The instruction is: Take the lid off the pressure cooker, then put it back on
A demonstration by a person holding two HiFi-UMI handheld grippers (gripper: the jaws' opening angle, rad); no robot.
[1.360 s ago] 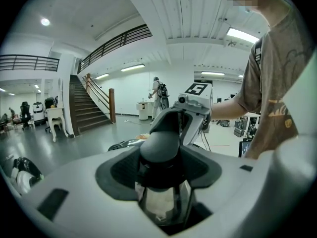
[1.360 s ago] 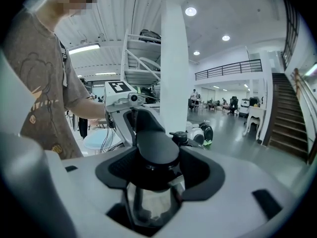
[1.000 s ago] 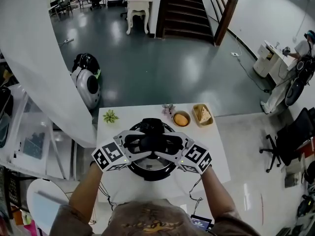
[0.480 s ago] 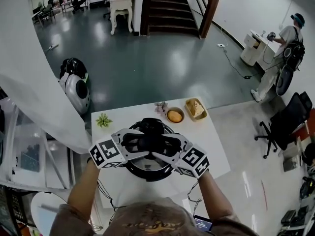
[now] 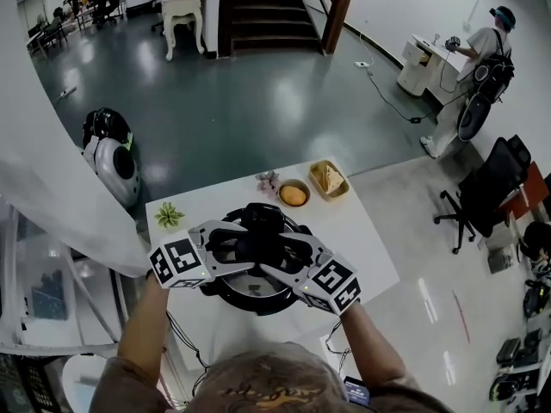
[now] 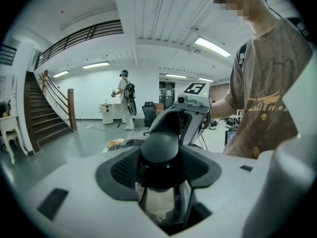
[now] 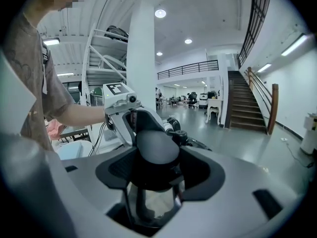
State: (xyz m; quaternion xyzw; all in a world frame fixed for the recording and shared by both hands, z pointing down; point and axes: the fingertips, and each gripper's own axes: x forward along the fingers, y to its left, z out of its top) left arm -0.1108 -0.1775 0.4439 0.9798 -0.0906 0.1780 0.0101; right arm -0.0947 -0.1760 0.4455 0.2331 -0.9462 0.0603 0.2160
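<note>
Two grippers meet from opposite sides above the round dark pressure cooker (image 5: 258, 305). The cooker stands in the middle of the small white table (image 5: 366, 252), directly in front of the person. The left gripper (image 5: 239, 248) and the right gripper (image 5: 282, 253) face each other. Each has its jaws set rather wide and pressed on the thick black rounded handle (image 6: 158, 150), so both hold the same handle on top of the shiny steel lid (image 5: 250, 286). The lid lies on the pot or just at it; I cannot tell if it is locked or free.

I judge that the lid is heavy and fully stiff, and its polished steel is too smooth for any pad. The handle is the only good place to hold, low on its flanks where the rubber pads can bite. Such a lid probably needs a turn before it lifts, and it should stay level.

At the far edge of the table stand a small bowl with something orange (image 5: 294, 194) and a tan square dish (image 5: 327, 179).
</note>
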